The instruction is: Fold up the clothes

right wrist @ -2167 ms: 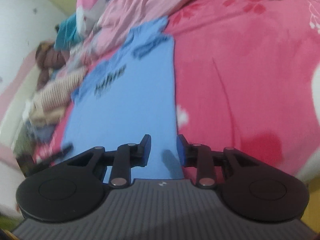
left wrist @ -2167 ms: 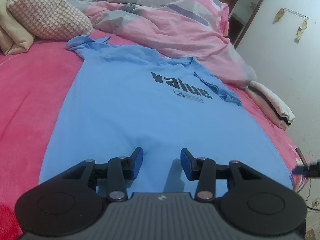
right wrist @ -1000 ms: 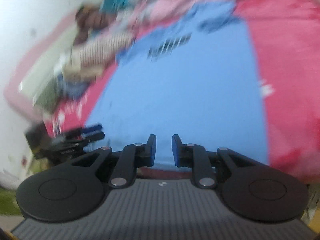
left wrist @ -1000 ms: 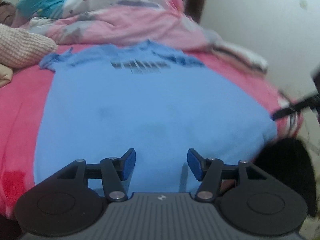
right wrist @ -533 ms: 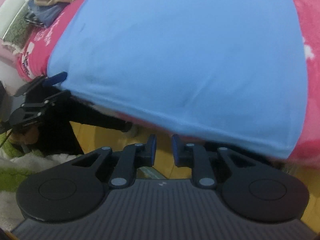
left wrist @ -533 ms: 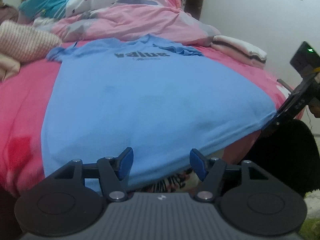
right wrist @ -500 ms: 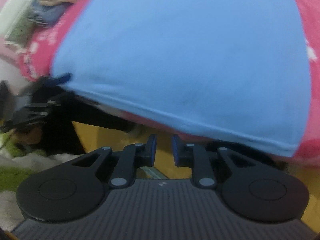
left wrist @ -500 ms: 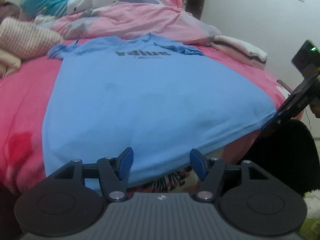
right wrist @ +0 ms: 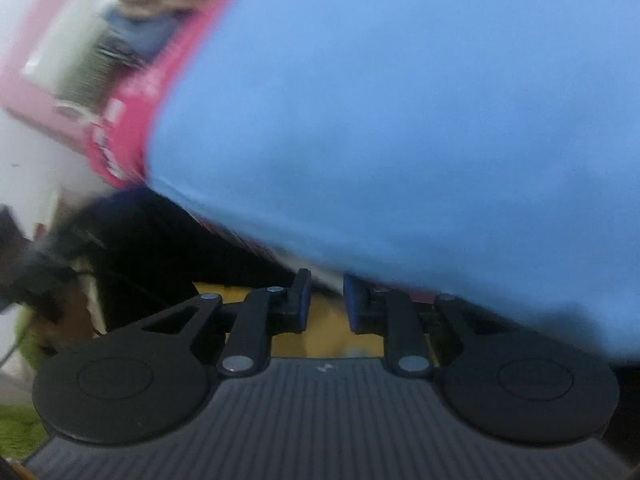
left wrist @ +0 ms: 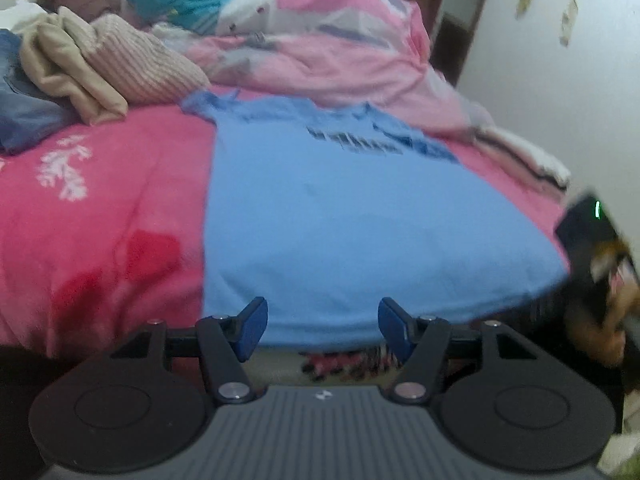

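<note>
Blue shirt (left wrist: pixel 340 216) lay flat on the pink bed (left wrist: pixel 100 208), hem over its near edge; my left claw (left wrist: pixel 322 326) gaped wide, right claw (right wrist: pixel 324 300) parted narrowly, both empty below the hem, so a shallow pinch risked slipping off.

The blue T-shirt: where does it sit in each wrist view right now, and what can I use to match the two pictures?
Left wrist: the blue T-shirt lies flat across the centre and right, its hem just beyond the open left gripper.
Right wrist: it fills the upper right, blurred, its hem just above the narrowly open right gripper.
Shared landmark: the pink bedspread beside the shirt's left edge.
</note>
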Motion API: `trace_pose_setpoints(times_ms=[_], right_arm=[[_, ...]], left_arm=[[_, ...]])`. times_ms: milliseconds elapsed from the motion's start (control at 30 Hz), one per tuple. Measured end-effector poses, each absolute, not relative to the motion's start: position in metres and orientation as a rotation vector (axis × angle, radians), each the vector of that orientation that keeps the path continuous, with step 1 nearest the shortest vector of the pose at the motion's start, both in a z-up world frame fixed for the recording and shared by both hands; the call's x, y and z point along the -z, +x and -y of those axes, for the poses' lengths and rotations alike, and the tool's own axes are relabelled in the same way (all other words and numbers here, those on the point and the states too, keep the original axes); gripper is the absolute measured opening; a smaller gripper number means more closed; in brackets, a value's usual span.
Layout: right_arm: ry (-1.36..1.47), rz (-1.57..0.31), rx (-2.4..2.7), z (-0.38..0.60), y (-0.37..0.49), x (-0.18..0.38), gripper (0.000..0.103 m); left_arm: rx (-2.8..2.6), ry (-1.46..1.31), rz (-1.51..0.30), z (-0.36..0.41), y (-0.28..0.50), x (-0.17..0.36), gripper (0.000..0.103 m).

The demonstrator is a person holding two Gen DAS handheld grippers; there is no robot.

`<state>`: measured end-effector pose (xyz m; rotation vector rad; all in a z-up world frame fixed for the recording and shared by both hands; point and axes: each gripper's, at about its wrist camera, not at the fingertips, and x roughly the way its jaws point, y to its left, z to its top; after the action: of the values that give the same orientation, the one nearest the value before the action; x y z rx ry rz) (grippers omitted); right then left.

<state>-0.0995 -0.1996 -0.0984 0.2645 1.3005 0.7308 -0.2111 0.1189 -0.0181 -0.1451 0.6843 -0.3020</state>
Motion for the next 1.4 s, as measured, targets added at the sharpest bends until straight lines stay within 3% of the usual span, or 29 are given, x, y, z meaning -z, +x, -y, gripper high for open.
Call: trace_pose_setpoints(times_ms=[167, 333, 467, 533, 600, 933, 1067, 1200, 1400], right_arm=[[0.284, -1.221, -0.796, 0.197, -0.113, 0.072, 0.018], [0.331, -1.108, -0.81, 0.206, -0.113, 0.041, 0.019], [0.353, -1.063, -0.805, 0.208, -0.11, 0.031, 0.019], [0.368, -1.059, -0.79, 0.205, -0.109, 0.031, 0.019], [0.377, -1.058, -0.782, 0.201, -0.105, 0.033, 0.019], [0.371, -1.052, -0.732, 0.205, -0.102, 0.039, 0.019], [0.35, -1.014, -0.737, 0.201, -0.1, 0.042, 0.019], [0.345, -1.021, -0.73, 0.202, -0.095, 0.06, 0.018], [0.347, -0.999, -0.744, 0.213, -0.094, 0.038, 0.021]], left_arm=[[0.231, -0.148, -0.684, -0.128, -0.195, 0.021, 0.046], [0.17, -0.229, -0.656, -0.151, -0.197, 0.019, 0.048], [0.175, -0.261, -0.734, -0.16, -0.184, 0.031, 0.044], [0.178, -0.274, -0.756, -0.163, -0.181, 0.036, 0.028], [0.176, -0.29, -0.761, -0.165, -0.183, 0.038, 0.005], [0.124, -0.378, -0.844, -0.183, -0.184, 0.052, 0.005], [0.102, -0.356, -0.853, -0.185, -0.185, 0.053, 0.017], [0.066, -0.32, -0.848, -0.188, -0.193, 0.045, 0.016], [0.039, -0.284, -0.75, -0.198, -0.192, 0.007, 0.021]])
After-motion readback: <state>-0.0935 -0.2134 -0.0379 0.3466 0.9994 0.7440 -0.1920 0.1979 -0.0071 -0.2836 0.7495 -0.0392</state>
